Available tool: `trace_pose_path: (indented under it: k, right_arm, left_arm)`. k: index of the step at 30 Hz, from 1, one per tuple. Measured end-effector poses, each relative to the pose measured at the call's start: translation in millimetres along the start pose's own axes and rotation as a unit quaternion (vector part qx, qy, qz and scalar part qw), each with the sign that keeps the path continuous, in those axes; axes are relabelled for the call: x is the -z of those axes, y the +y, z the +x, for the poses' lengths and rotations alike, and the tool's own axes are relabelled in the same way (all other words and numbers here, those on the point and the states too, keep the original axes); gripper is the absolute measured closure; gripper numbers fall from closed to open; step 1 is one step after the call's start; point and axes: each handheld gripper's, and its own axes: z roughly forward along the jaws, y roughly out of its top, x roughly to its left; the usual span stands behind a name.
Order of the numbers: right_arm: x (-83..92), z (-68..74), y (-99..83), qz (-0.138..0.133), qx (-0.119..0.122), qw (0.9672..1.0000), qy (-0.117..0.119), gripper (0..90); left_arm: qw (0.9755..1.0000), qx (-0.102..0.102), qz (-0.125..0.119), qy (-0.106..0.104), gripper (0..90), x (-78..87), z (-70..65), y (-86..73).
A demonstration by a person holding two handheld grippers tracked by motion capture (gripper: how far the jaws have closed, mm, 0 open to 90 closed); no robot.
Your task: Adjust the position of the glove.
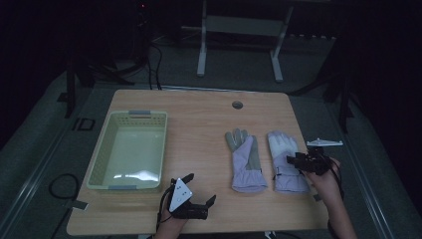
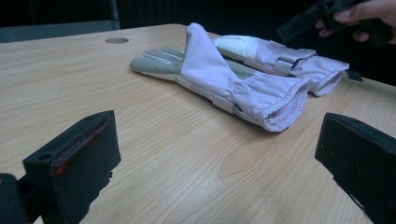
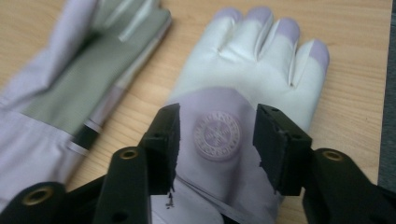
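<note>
Two soft puffy gloves, one holey plastic basket.

My right fingers hover half open over the right glove; left fingers wide, empty, near the left glove.

I see a dim high view: the room beyond the table falls to black, and a pale glare patch lies on the basket floor. In my gripper views light is even, with near jaws and glove fingertips soft.
</note>
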Motion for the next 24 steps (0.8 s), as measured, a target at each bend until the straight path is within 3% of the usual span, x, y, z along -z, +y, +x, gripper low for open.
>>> trace_pose_path:
  k: [2,4,6,11,17,18,21,24]
  right_arm:
    - [-4.8,-0.3,-3.2,0.002,0.002,1.0000,-0.004,50.5]
    - [-12.8,0.0,-8.1,0.006,0.012,0.9995,-0.029,49.3]
    - [-23.3,0.1,-14.9,0.016,0.019,0.9991,-0.035,44.6]
    - [-29.7,-1.3,-25.7,-0.006,0.017,0.9997,-0.018,34.2]
    - [-29.7,-0.7,-29.8,-0.015,0.037,0.9991,-0.014,34.5]
    - [-30.0,-3.5,-30.2,-0.017,0.018,0.9996,-0.010,41.7]
    - [-28.2,-1.1,-29.3,-0.012,0.017,0.9998,-0.002,59.3]
    - [-27.2,-0.7,-26.1,0.000,0.002,1.0000,0.000,64.5]
  left_arm:
    - [1.0000,-0.001,0.001,0.000,0.1,0.1,0.2,0.0]
    - [1.0000,-0.001,0.001,-0.001,0.0,0.2,0.1,0.0]
    - [1.0000,-0.001,0.000,-0.001,0.1,0.2,0.1,-0.1]
    - [1.0000,-0.001,0.000,-0.002,0.1,0.2,0.0,-0.1]
    - [1.0000,-0.002,0.000,-0.002,0.1,0.3,0.0,-0.1]
    - [1.0000,-0.001,0.000,-0.002,0.1,0.3,-0.1,-0.1]
    - [1.0000,-0.001,0.000,-0.002,0.1,0.3,0.1,-0.1]
    - [1.0000,-0.002,0.000,-0.001,0.1,0.3,-0.1,-0.1]
